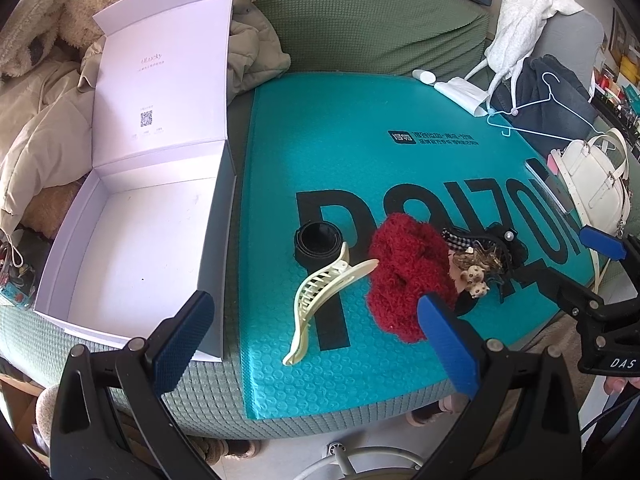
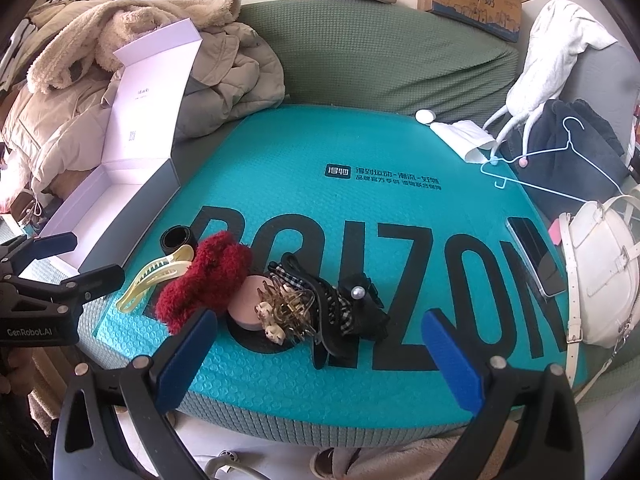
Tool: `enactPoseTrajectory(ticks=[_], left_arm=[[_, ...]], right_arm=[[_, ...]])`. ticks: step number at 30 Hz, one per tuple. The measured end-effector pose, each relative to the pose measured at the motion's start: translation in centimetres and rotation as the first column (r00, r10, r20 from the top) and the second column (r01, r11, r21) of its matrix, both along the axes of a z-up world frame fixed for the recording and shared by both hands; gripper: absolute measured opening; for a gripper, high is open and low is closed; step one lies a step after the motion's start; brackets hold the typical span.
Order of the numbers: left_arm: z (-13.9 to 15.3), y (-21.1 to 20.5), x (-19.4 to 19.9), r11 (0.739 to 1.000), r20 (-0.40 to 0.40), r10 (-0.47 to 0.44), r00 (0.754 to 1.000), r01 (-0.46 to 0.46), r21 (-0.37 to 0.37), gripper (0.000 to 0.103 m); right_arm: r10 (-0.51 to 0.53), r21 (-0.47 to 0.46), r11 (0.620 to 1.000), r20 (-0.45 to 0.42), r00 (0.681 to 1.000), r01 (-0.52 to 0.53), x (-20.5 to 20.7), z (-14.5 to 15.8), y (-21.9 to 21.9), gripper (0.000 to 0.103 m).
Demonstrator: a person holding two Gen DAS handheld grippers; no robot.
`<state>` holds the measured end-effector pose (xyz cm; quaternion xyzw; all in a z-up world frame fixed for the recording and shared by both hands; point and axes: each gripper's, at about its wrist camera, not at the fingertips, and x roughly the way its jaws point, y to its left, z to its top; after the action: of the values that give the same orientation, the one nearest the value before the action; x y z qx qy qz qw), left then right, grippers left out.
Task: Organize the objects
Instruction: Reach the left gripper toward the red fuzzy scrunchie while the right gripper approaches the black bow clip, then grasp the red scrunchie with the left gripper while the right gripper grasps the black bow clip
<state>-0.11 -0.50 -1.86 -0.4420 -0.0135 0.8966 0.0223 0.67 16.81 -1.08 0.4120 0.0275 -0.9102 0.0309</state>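
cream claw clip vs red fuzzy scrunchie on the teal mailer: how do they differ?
Material: the cream claw clip is hard, smooth plastic with teeth; the red scrunchie is soft and shaggy.
Shape: the clip is long, thin and curved; the scrunchie is a rounded, bulky clump.
Position: the clip lies nearer the white box; the scrunchie sits against the pile of other hair accessories.
Shared: both lie loose on the teal mailer, touching each other, neither between any jaws.

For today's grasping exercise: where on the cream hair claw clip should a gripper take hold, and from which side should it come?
Grip the cream hair claw clip across its long narrow body, near the middle, coming down from above. It lies flat on the teal mailer, so there is no way under it. The left gripper is open and nearest; keep clear of the red scrunchie at the clip's far end.
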Motion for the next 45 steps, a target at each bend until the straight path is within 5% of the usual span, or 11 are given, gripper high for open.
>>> enactPoseTrajectory(ticks=[15,22,32,45], left_arm=[[-0.8,0.5,-0.4,1.000,0.018,-0.018,1.000,0.018,0.002,0.094],[-0.8,1.6,-0.7,0.998,0.018,-0.055,0.998,0.055,0.016,0.088],[-1.4,3.4,-1.9,0.991,0.039,-0.114,0.993,0.110,0.077,0.076],[-4.2,6.1,-4.6,0.989,0.111,-0.141,0.984,0.137,0.050,0.067]], right_arm=[[-0.010,-0.015,1.000,0.002,1.000,0.010,-0.2,-0.6,1.0,0.096],[0.003,-0.029,1.000,0.023,1.000,-0.002,-0.6,-1.4,1.5,0.078],[-0.042,-0.082,0.996,0.036,0.998,0.044,-1.5,-2.5,4.0,0.066],[-0.043,-0.146,0.988,0.087,0.995,0.055,-4.5,-5.0,6.5,0.048]])
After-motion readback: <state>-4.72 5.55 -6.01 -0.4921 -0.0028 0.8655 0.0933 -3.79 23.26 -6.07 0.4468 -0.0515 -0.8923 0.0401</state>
